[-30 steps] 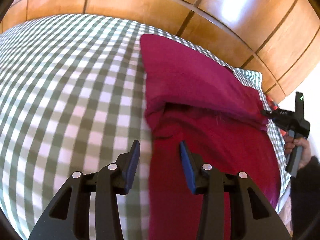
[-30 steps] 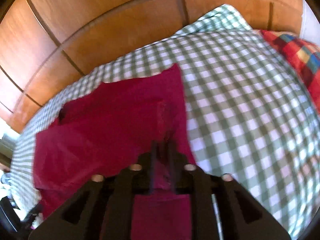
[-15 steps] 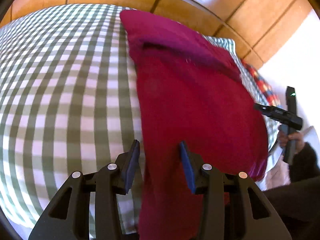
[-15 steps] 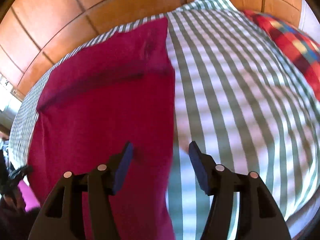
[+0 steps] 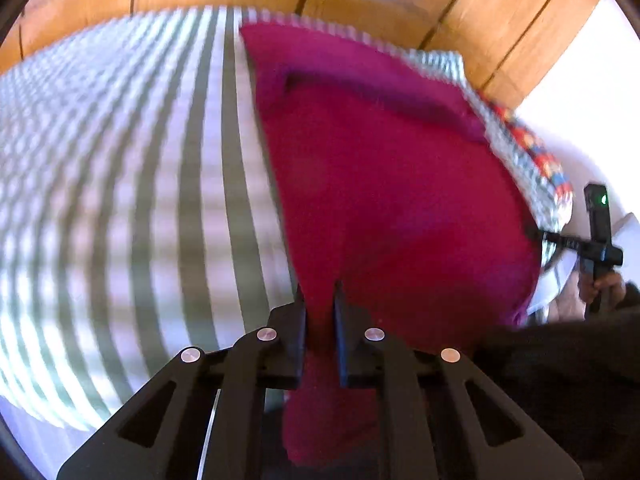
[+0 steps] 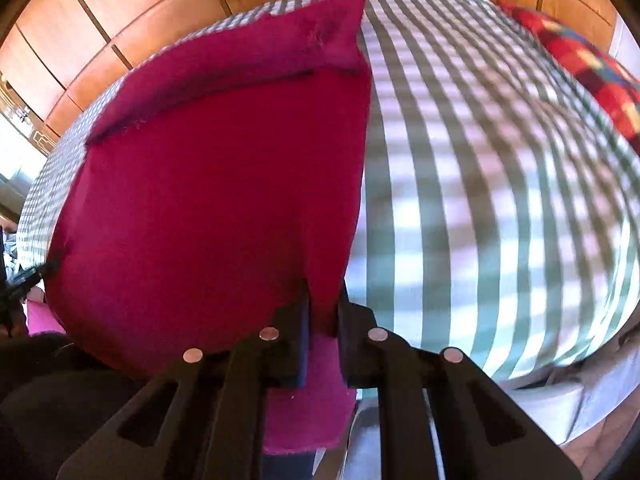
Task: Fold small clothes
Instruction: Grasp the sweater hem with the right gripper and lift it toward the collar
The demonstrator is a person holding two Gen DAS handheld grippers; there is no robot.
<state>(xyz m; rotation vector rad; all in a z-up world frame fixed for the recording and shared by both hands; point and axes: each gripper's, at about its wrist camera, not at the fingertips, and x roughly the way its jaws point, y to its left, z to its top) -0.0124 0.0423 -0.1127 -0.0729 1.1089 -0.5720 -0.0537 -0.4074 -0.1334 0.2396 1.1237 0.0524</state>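
A magenta garment [image 5: 384, 184] lies on a green-and-white checked bedspread [image 5: 120, 184], its far part folded over as a band. My left gripper [image 5: 319, 292] grips the garment's near left corner, jaws closing with the cloth pinched between them. In the right wrist view the same garment [image 6: 216, 184] fills the left half, and my right gripper [image 6: 324, 292] is closing on its near right corner, cloth between the pads. The near hem hangs over the bed's edge below both grippers. The right gripper also shows at the far right of the left wrist view, in a hand [image 5: 600, 284].
Wooden panelling [image 6: 152, 12] rises behind the bed. A red, blue and yellow checked cloth [image 6: 588, 68] lies at the bed's far right. The checked bedspread [image 6: 500, 184] stretches bare to the right of the garment. A dark sleeve [image 5: 560, 360] sits at lower right.
Both grippers moved back toward the near edge of the bed and went from open to shut on the garment's near corners. The right one let go of cloth earlier, then opened wide.
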